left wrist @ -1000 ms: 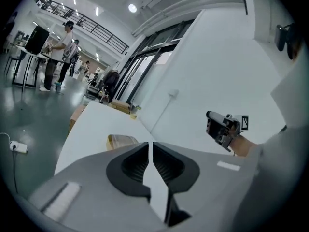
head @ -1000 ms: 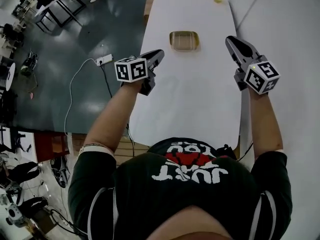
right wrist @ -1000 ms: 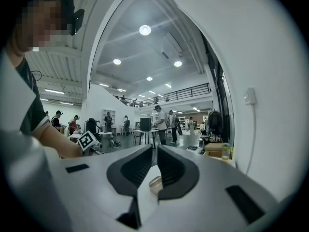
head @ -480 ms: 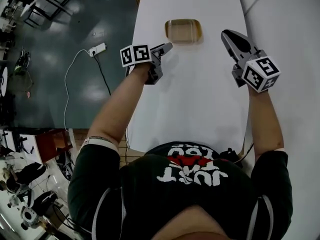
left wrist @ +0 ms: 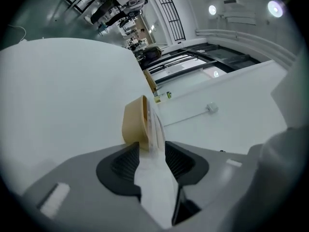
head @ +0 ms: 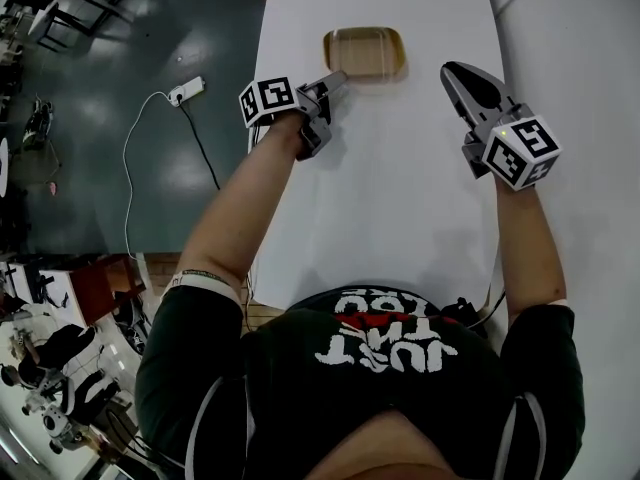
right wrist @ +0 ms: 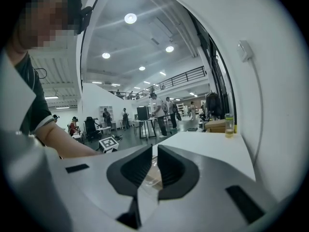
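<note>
The left gripper (head: pixel 336 78) is open. In the left gripper view its jaws (left wrist: pixel 152 146) stand apart, and the near edge of a tan tray with a clear lid (left wrist: pixel 134 124) reaches into the gap between them. The lid is transparent there, so I cannot tell if a jaw already touches it.

In the head view the tray (head: pixel 365 53) lies flat on the white table (head: pixel 390 188), toward its far end. The left gripper's tip is at the tray's near left corner and hides the contact place. What is inside the tray cannot be made out.

The right gripper (head: pixel 452 70) is over the table, to the right of the tray and apart from it. Its jaws (right wrist: pixel 155 149) are drawn together except for a thin slit, and they grip nothing. Through this slit only a small blurred piece of the tray shows.

A small bottle (right wrist: pixel 229 124) stands at the far end of the table, and its label is too small to read. On the dark floor to the left lies a white power strip (head: pixel 186 91). Its cable runs behind the person's left arm.
</note>
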The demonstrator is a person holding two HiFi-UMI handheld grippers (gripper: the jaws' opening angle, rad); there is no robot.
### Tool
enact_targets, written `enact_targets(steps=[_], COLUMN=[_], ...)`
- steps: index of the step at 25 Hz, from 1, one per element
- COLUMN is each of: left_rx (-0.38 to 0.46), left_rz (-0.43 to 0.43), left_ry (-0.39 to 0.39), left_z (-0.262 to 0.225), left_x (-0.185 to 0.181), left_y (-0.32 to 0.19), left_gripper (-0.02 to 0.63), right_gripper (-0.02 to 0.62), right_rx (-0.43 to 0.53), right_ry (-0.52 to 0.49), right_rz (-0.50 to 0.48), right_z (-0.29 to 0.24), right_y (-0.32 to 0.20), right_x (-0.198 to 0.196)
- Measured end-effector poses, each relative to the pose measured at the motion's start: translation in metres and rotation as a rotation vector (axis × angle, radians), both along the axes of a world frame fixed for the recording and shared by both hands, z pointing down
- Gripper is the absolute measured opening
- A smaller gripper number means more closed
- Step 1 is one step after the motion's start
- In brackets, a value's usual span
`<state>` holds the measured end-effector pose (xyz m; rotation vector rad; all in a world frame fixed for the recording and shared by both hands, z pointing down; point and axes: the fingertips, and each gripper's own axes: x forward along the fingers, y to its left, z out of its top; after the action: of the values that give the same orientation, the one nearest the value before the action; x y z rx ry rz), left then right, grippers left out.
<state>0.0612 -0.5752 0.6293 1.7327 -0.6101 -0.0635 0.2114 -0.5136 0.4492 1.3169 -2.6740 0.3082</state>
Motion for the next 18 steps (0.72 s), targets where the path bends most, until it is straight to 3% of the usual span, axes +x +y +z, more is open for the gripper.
enact_targets(steps=[2,5,9,18], left_rx=[0.001,-0.002,0.003,0.022], left_rz=[0.0,-0.022,-0.042,-0.05], left_ry=[-0.007,-0.023,-0.003,0.128], left_z=[0.0,0.004,0.003,-0.046], left_x=[0.001,-0.004,-0.008,-0.011], left_y=[0.001,0.002,0.003,-0.006], left_gripper=[0.166,0.063,0.052,0.04], right_gripper=[0.008,0.009,0.009,0.008], right_rx=[-0.006,-0.013,-0.021,-0.024], right_ry=[-0.001,-0.004,0.003,0.016], right_rz=[0.009,0.02,0.023,0.034], right_z=[0.004,0.01,0.016,-0.016], right_y=[0.001,0.0,0.002,-0.01], right_x=[0.003,0.002,0.0,-0.003])
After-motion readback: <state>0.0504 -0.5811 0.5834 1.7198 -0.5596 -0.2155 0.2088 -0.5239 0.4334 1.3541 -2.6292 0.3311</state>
